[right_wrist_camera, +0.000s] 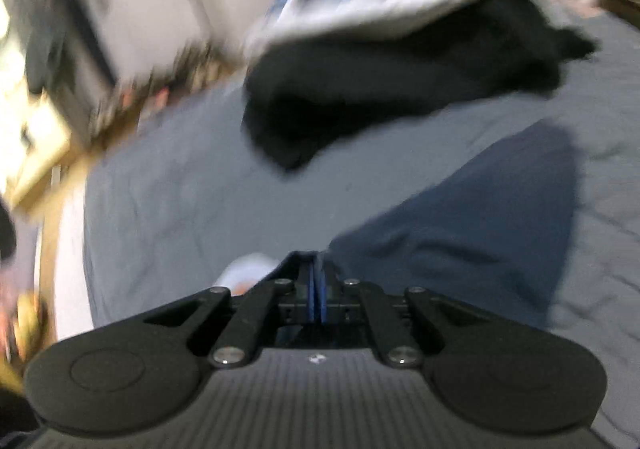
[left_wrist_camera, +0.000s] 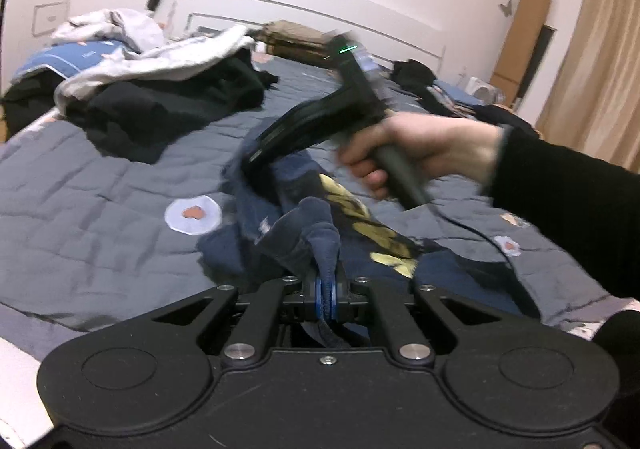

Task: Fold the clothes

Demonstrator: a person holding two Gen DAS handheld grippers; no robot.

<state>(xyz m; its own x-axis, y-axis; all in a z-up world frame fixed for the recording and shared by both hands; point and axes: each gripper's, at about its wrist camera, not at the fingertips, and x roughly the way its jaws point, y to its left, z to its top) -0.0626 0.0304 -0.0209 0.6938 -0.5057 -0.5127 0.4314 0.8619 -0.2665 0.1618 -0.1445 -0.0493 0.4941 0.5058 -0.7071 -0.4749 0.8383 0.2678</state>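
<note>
A navy garment with a yellow print lies crumpled on the grey quilt. My left gripper is shut on a bunched fold of it, which rises just above the pads. A hand in a black sleeve holds my right gripper, whose tip is down at the garment's far edge. In the blurred right wrist view that gripper has its blue pads together, and the navy garment spreads out to the right from the fingertips, its edge seemingly pinched.
A heap of black clothes and pale grey clothes covers the bed's far left, with black clothes ahead of the right gripper. More dark clothes lie at the far right. The bed's edge and the floor are at the left.
</note>
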